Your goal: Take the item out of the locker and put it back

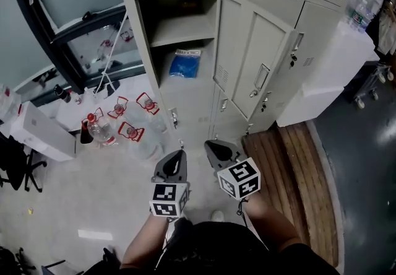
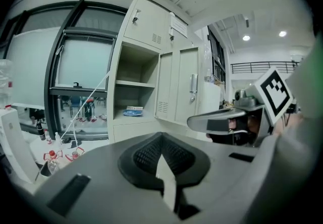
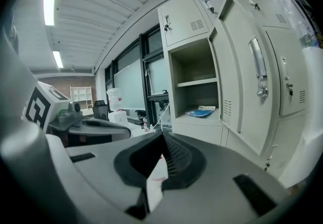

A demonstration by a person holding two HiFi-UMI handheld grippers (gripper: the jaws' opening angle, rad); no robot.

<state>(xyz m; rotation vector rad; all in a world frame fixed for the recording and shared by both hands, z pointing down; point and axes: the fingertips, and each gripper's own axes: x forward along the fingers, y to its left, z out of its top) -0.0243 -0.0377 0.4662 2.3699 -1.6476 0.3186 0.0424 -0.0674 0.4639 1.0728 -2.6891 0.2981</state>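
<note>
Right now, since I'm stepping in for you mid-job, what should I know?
Left claw: shut, empty.
Right claw: shut, empty.
Both are held short of the locker, whose door stands open.
The blue packet lies on the lower shelf inside.
Whether it was already taken out and returned cannot be told; if not, take it out and put it back.

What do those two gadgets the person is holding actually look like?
The left gripper and the right gripper are both pale grey, wedge-shaped shells that taper towards the tip. Inside they are lined with black ribbed pads. Each carries a white cube printed with black square markers. The person wears dark clothing, and no sleeves cover the forearms.
</note>
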